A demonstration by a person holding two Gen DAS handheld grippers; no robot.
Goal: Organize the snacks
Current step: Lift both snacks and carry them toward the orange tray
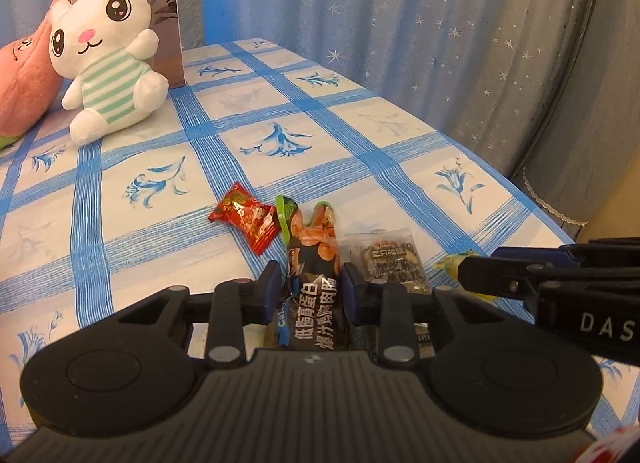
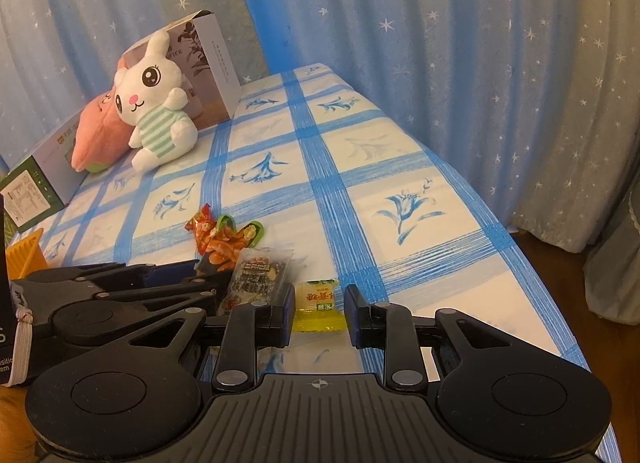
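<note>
A desk under a blue-checked cloth is backed by starred curtains. The dark sausage packet is clamped in the left gripper jaws. The yellow candy lies between the right gripper jaws, which stand apart, untouched.

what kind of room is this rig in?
Likely a home room, maybe a bedroom or living corner. A table under a blue floral checked cloth stands against starry curtains, with a plush rabbit at the back and wrapped snacks laid out.

Desk under blue-checked white floral cloth: red candy wrapper, dark sausage packet, clear nut-bar pack, yellow candy; white plush rabbit, boxes at back.
</note>
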